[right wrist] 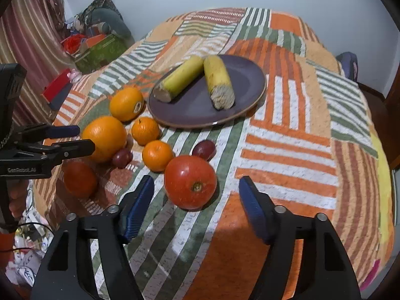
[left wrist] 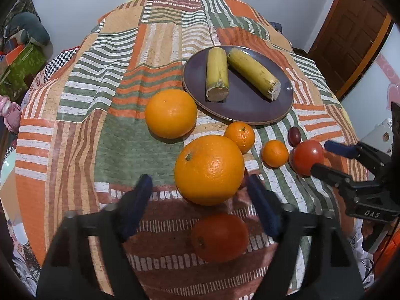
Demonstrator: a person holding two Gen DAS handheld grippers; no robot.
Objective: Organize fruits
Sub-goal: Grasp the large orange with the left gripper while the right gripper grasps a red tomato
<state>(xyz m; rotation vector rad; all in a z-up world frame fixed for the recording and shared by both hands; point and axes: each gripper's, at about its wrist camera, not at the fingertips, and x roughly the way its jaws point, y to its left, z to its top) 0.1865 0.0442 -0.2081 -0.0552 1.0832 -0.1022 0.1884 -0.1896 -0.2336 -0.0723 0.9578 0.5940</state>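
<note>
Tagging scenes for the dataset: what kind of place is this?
Most likely a lived-in home room, perhaps a dining corner. A table under a patchwork cloth holds a plate and loose fruit; household clutter is piled by the wall, and a panelled wooden door stands behind.

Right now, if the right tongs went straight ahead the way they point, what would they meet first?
Most likely the large red tomato: it sits just ahead of the open right tongs, roughly centred between the blue fingertips. A dark grape lies behind it. Depth is unclear.
</note>
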